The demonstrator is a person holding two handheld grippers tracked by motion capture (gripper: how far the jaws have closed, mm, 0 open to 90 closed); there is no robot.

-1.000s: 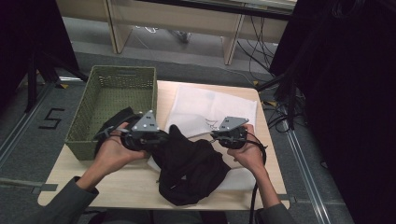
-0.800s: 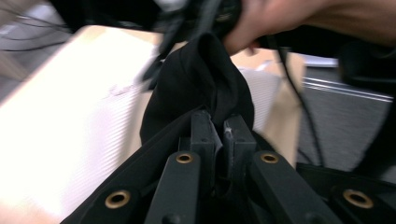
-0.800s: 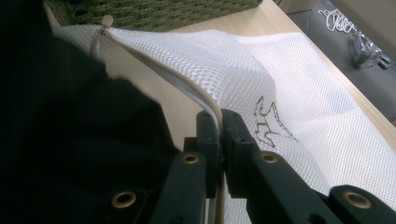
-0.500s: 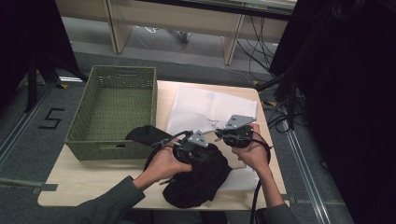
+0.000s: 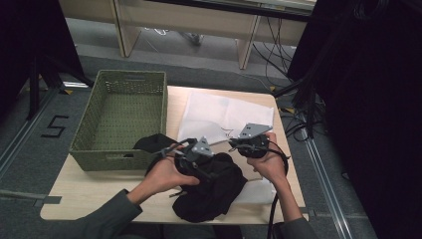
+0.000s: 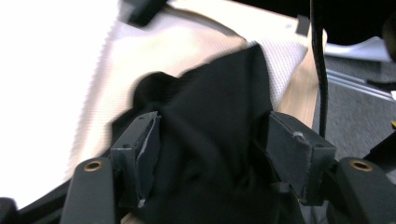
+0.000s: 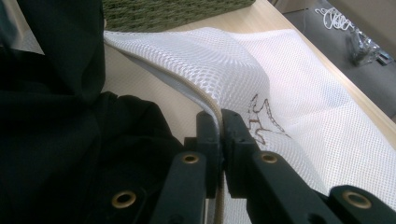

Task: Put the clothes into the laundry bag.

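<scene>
We are working the left gripper (image 5: 191,152) over the black garment (image 5: 211,191), and its jaws have just been opening: they are standing apart now, with a fold of the dark cloth lying loose between the pads (image 6: 148,147), not pressed. Just beside it, our right gripper (image 7: 219,135) is staying pinched together on the rim of the white mesh bag (image 7: 261,79), lifting that edge so the mouth gapes toward the cloth. The garment is bunched right under and ahead of the left jaws, partly on the bag. Beyond both, the green basket (image 5: 119,119) is sitting at the table (image 5: 89,199) edge. To do this well, we are judging that the left jaws should gather a deeper bunch before closing, while the right keeps the rim high and taut.
</scene>
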